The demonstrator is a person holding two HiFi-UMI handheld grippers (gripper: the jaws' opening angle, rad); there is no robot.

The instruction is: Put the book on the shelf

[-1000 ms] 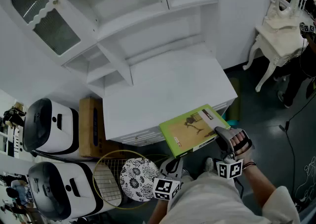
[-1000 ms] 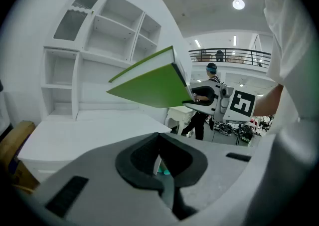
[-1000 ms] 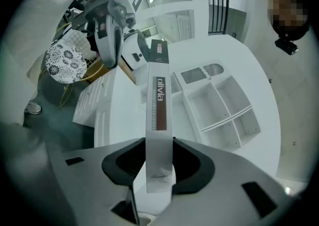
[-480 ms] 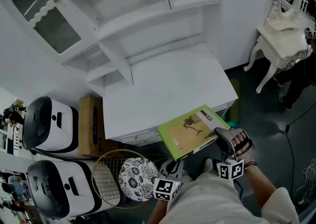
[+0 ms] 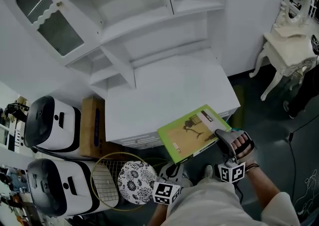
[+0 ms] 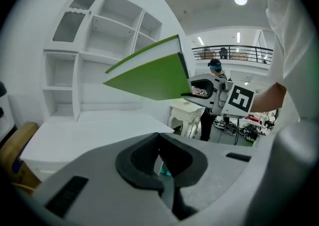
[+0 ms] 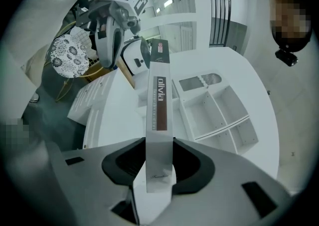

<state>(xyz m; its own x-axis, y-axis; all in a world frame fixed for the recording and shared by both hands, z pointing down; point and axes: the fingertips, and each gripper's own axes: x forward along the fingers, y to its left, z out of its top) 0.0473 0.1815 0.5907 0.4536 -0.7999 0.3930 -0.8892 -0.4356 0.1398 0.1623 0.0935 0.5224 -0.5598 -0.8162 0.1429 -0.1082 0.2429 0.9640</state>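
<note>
Green covers and a white spine mark the book [image 5: 192, 132]. It hangs in the air at the front right corner of the counter [image 5: 169, 85], partly over the front edge and not touching the top. It lies roughly flat with its cover facing up, and one long edge is raised a little.

The right gripper [image 5: 222, 137] has it by the near end, just in front of the counter. The jaws clamp across the book's thickness right at the spine, which runs straight away from them toward the back of the counter. Holding it by that end seems sensible: most of the book is left free, so the far end could go into a compartment first. The shelves [image 5: 144, 5] rise from the back of the counter, well apart from the book, so the carry across appears barely begun.

The right jaws stand partly apart — only as wide as the book is thick — with both pads pressed on the covers. The grip looks firm, though a long book held at one end may sag or twist.

The left gripper [image 5: 174, 167] waits lower down, in front of the counter and below the book's near corner. Its jaws are closed together with nothing between them — probably kept clear, or ready to steady the book from beneath.
</note>
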